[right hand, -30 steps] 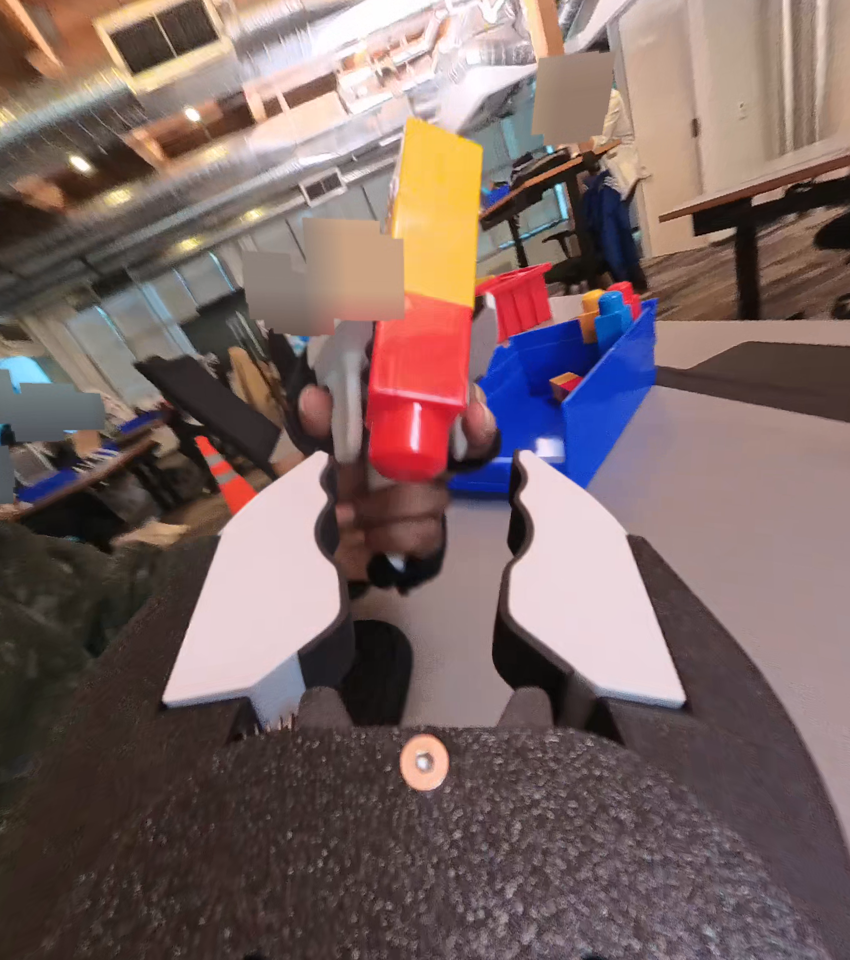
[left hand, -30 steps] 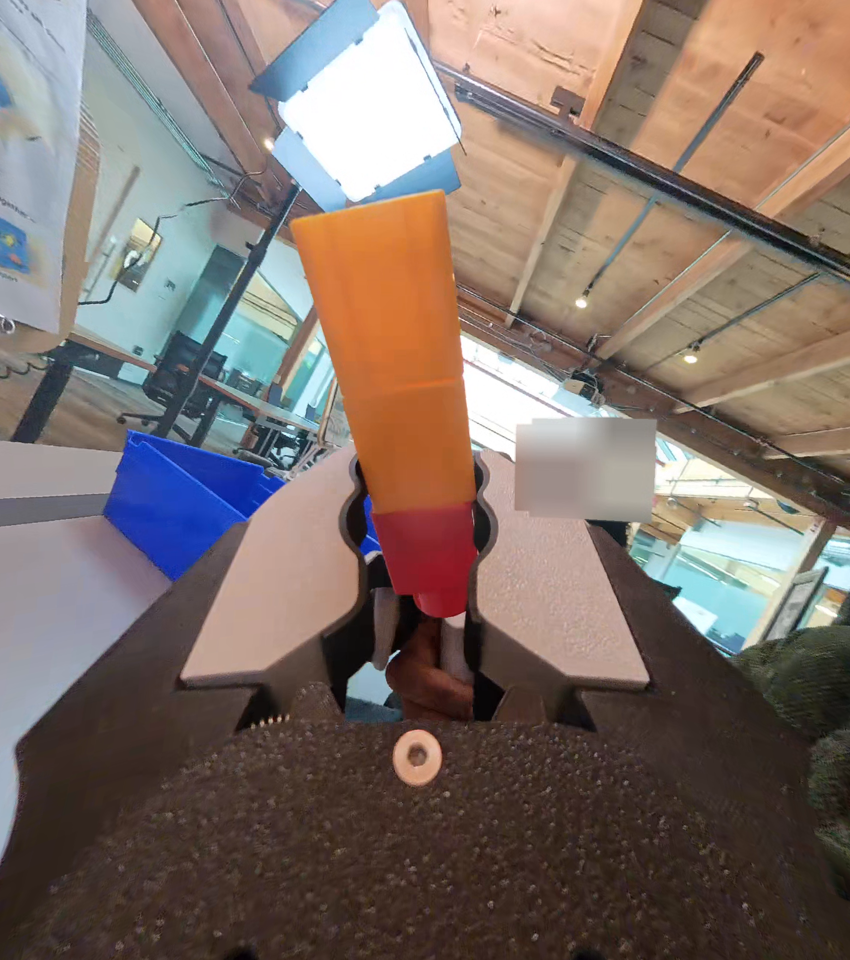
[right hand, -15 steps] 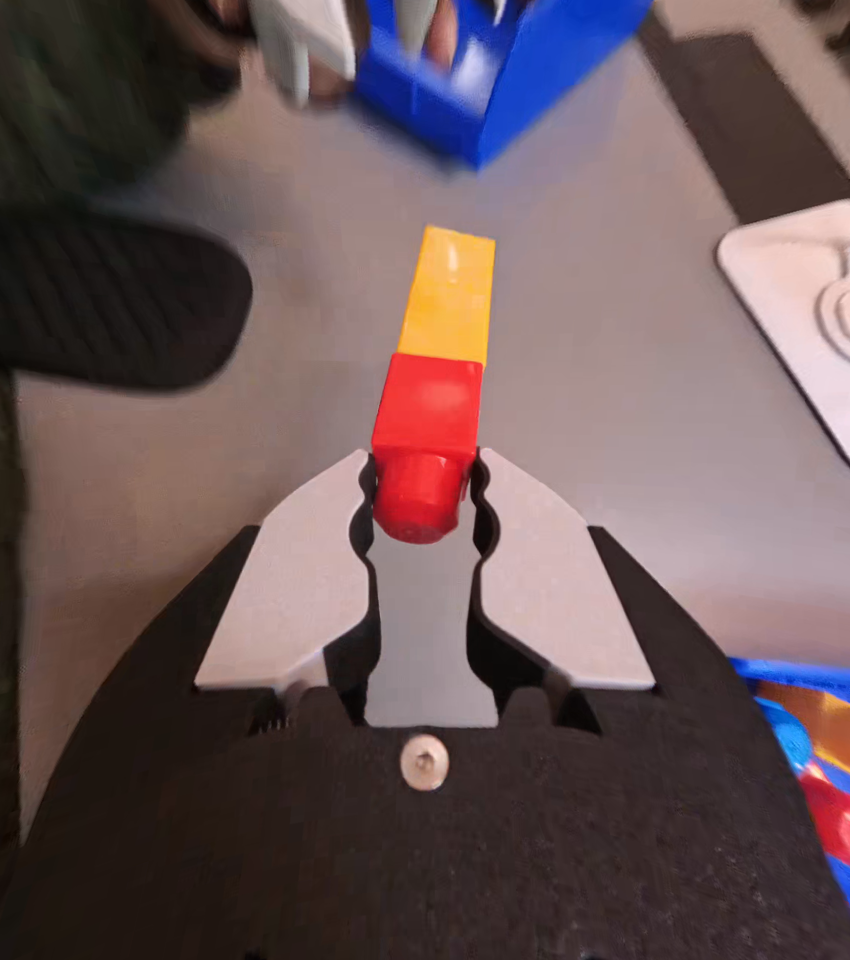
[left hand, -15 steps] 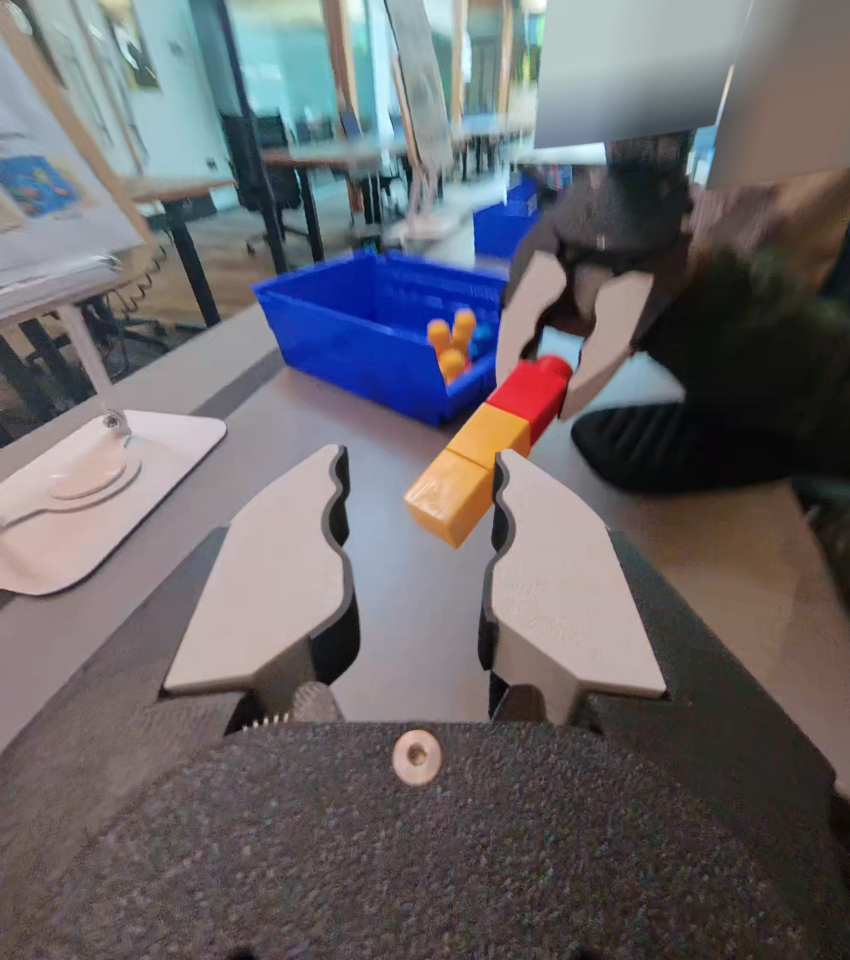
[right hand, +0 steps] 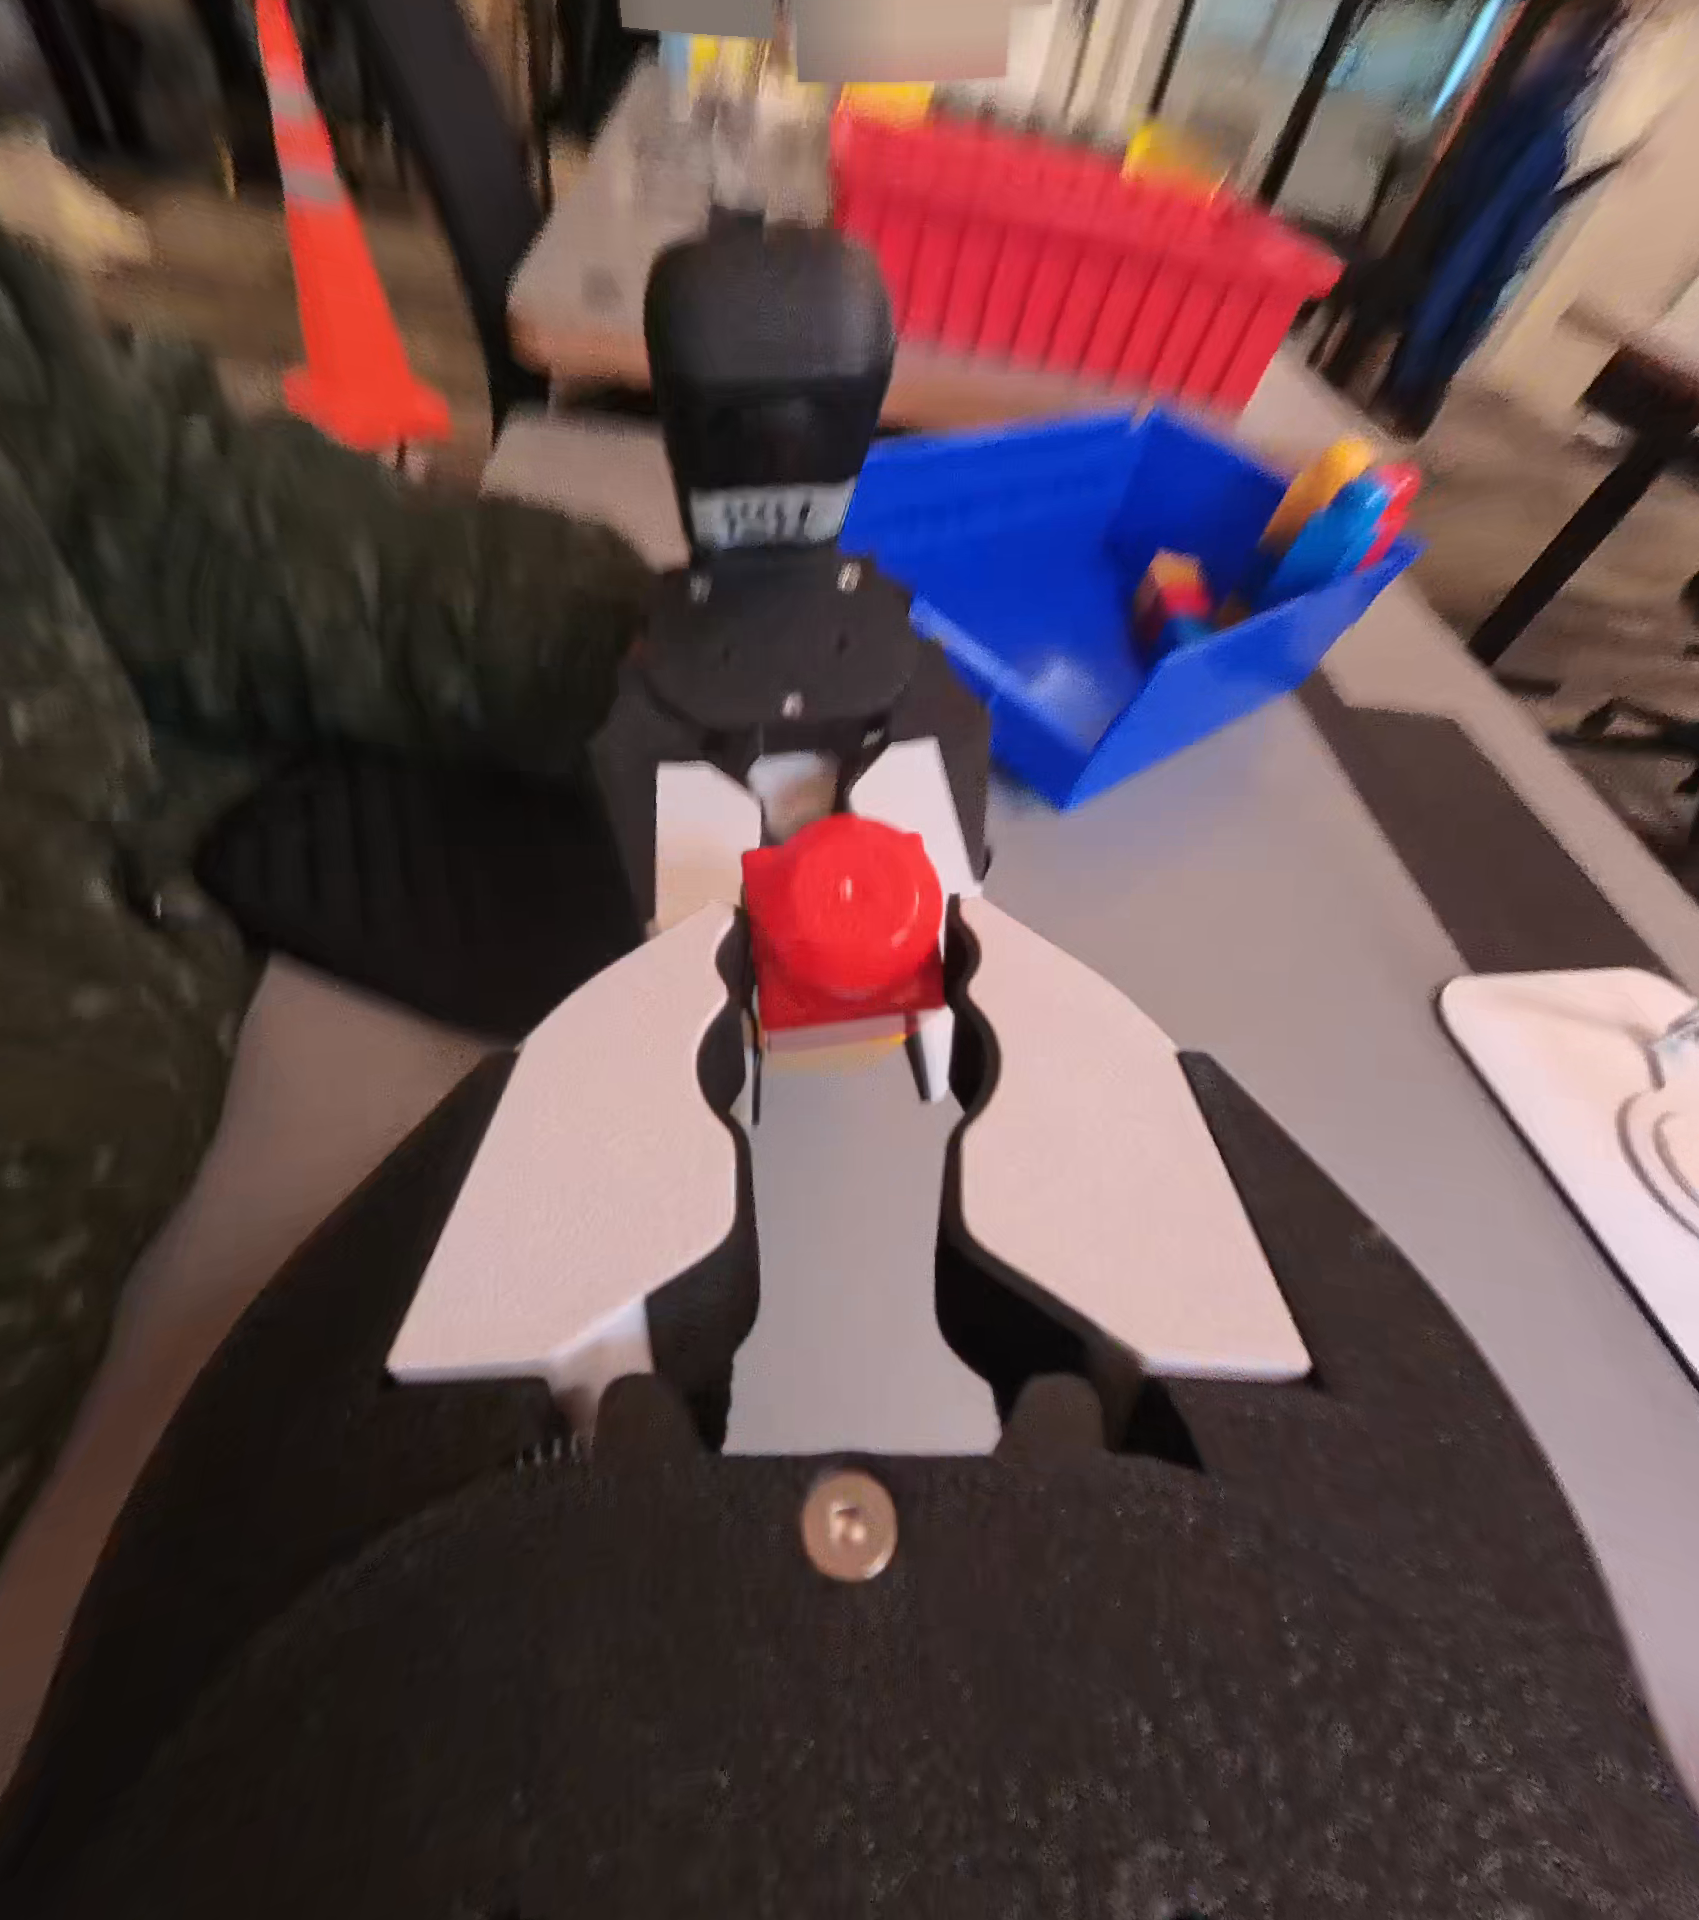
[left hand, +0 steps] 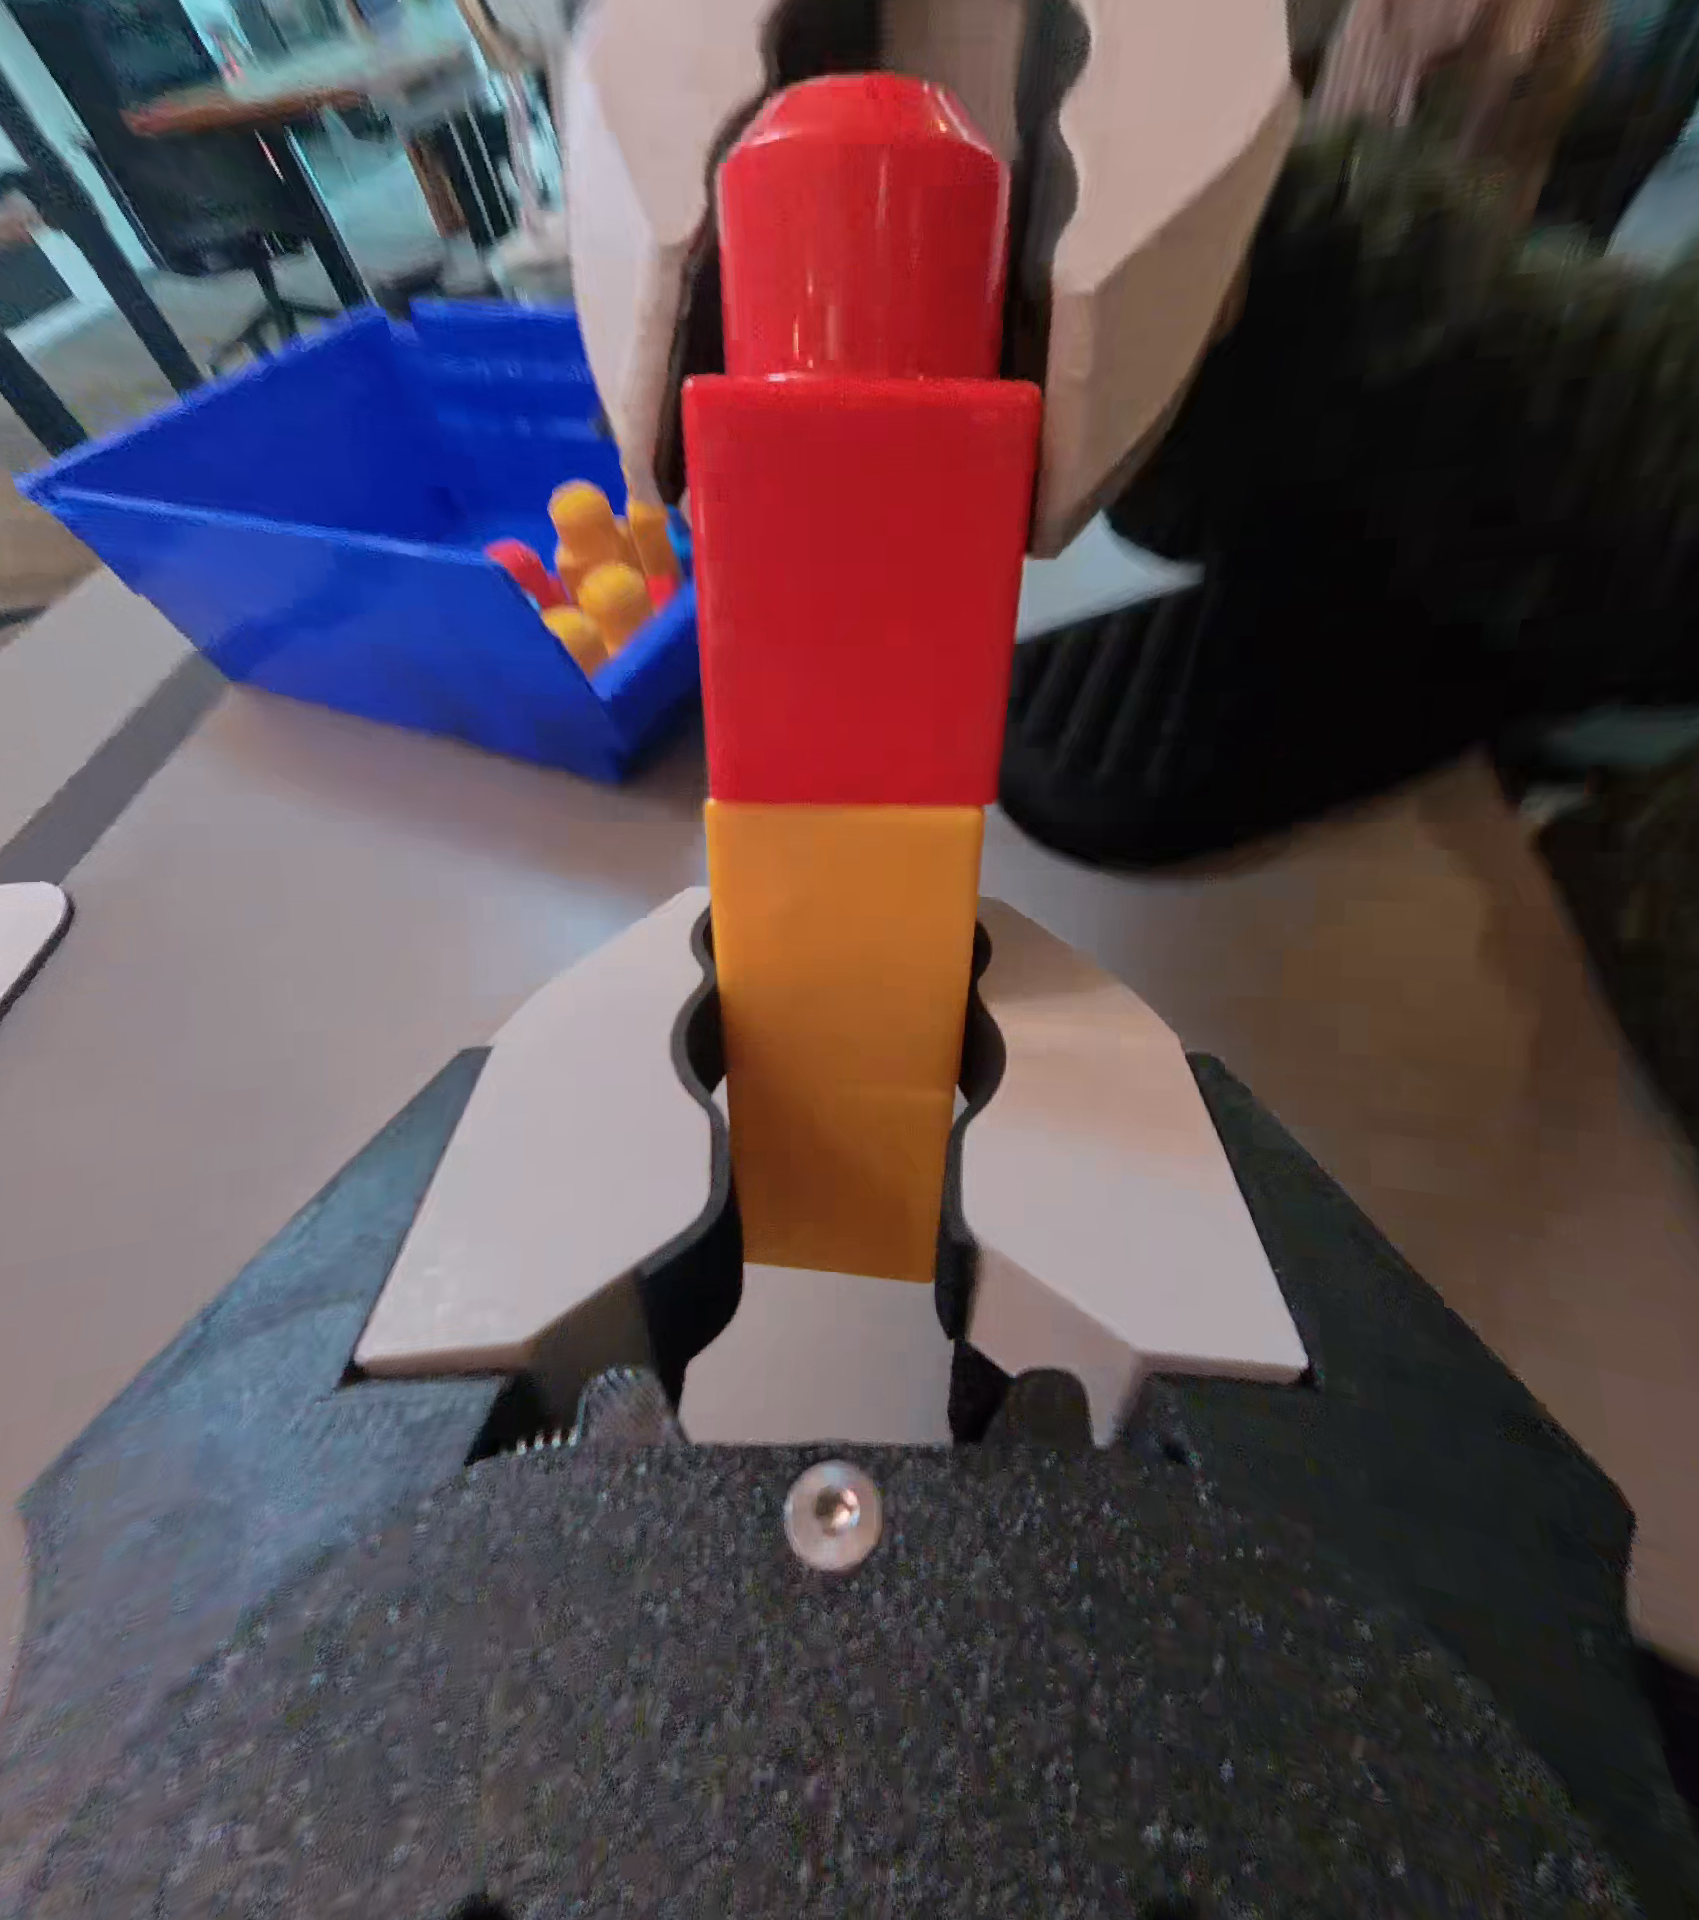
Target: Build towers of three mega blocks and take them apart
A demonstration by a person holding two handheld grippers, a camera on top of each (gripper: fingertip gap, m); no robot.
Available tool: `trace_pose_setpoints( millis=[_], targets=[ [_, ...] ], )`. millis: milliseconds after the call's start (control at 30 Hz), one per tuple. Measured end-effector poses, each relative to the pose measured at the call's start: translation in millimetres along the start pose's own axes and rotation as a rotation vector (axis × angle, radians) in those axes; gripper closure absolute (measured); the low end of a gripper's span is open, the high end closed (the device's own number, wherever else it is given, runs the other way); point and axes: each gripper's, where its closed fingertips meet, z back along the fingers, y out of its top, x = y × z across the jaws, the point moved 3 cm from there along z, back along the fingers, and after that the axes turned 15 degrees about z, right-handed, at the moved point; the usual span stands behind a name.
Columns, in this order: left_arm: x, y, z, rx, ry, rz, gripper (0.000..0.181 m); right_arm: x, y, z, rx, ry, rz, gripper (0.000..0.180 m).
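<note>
Tower [left hand: 850,831] of three blocks spans the gap between both grippers, held clear above the bench [left hand: 284,935].

Left wrist view: left gripper [left hand: 840,1049] has its fingers closed narrowly on the two orange blocks [left hand: 840,1039] at the near end of the tower. The red block [left hand: 855,582] sits at the far end, its stud between the fingers of the right gripper [left hand: 866,260]. A blue bin [left hand: 325,561] holding loose blocks stands behind the tower, to its left. No readable writing or brand in this view.

Right wrist view: right gripper [right hand: 845,966] looks along the tower end-on; its fingers are drawn in close on the red block [right hand: 840,945], tips against its sides. The left gripper [right hand: 772,748] lies directly behind the tower. The blue bin [right hand: 1115,603] is behind and right of the tower. A pale strip on the left gripper's body carries marks too blurred to read.

Judgement: the step appears to be separating the red block. To do it well, keep the left grip firm on the orange pair, pull the red block straight along the tower's axis with a slight rocking, and avoid twisting, which could split the orange joint instead.
</note>
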Motion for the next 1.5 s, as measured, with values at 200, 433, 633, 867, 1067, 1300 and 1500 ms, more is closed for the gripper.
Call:
trace_pose_setpoints(
  millis=[200,433,633,867,1067,1300,1500],
  targets=[
    [3,15,5,0.144,-0.047,0.085,0.139,9,6,-3,0.142,-0.071,-0.067,0.121],
    [10,4,-3,0.052,-0.082,0.095,0.139,8,20,-1,0.158,-0.057,-0.131,0.143],
    [-2,-10,-10,-0.002,-0.006,0.094,0.139,93,30,129,0.228,-0.649,-0.14,0.142],
    [-4,-16,-13,-0.009,0.017,0.091,0.139,174,-125,184,-0.327,-0.96,-0.406,0.142],
    [-4,-20,-13,-0.019,0.008,0.101,0.139,194,-221,163,-0.664,-0.805,-0.649,0.142],
    [-1,-23,-17,-0.04,-0.001,0.088,0.139,201,-272,148,-0.83,-0.597,-0.759,0.142],
    [1,-24,-18,-0.046,-0.002,0.076,0.139,192,-297,142,-0.877,-0.467,-0.788,0.142]
  ],
)
